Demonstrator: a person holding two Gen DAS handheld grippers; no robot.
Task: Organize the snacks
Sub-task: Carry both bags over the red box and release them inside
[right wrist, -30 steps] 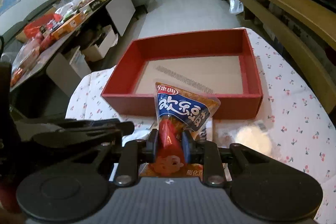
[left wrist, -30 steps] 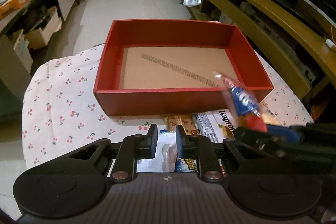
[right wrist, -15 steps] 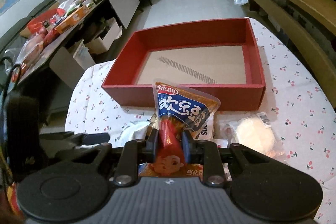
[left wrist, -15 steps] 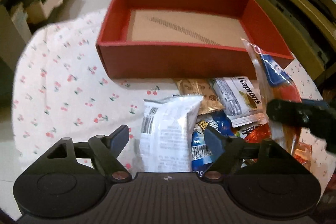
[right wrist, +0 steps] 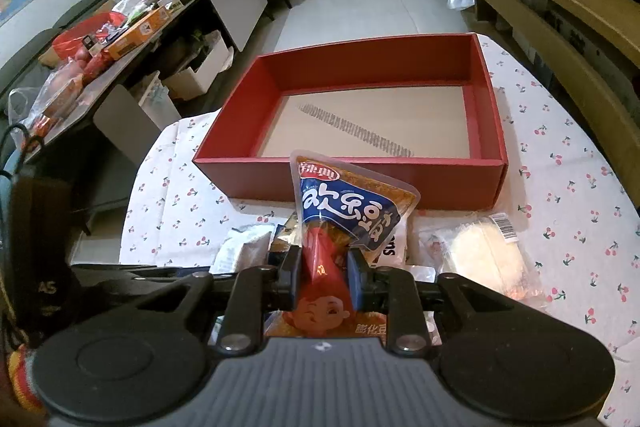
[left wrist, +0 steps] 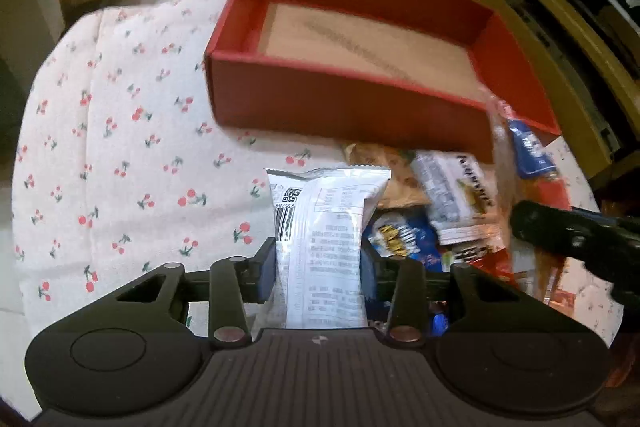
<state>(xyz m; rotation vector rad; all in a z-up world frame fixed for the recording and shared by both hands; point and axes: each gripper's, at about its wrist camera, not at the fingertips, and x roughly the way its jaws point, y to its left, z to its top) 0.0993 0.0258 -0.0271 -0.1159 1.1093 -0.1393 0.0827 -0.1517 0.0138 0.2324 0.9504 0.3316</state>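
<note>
An empty red box [left wrist: 360, 107] with a cardboard floor stands on the cherry-print tablecloth; it also shows in the right wrist view [right wrist: 352, 179]. My left gripper [left wrist: 318, 271] is shut on a white snack packet [left wrist: 324, 239] with a barcode, at the near edge of a pile of snacks [left wrist: 440, 211] in front of the box. My right gripper [right wrist: 324, 275] is shut on a blue, orange and red snack bag [right wrist: 348, 207] and holds it upright above the pile, short of the box's front wall.
A clear packet with a pale bun [right wrist: 484, 259] lies right of the pile. A cluttered dark side table [right wrist: 120, 27] stands to the left. A wooden bench and shelf [right wrist: 560, 39] run along the right. The cloth [left wrist: 120, 147] left of the pile is bare.
My left gripper opened, dropped toward the pile and closed on the white packet. My right gripper has kept its hold on the blue and red bag and risen slightly.
</note>
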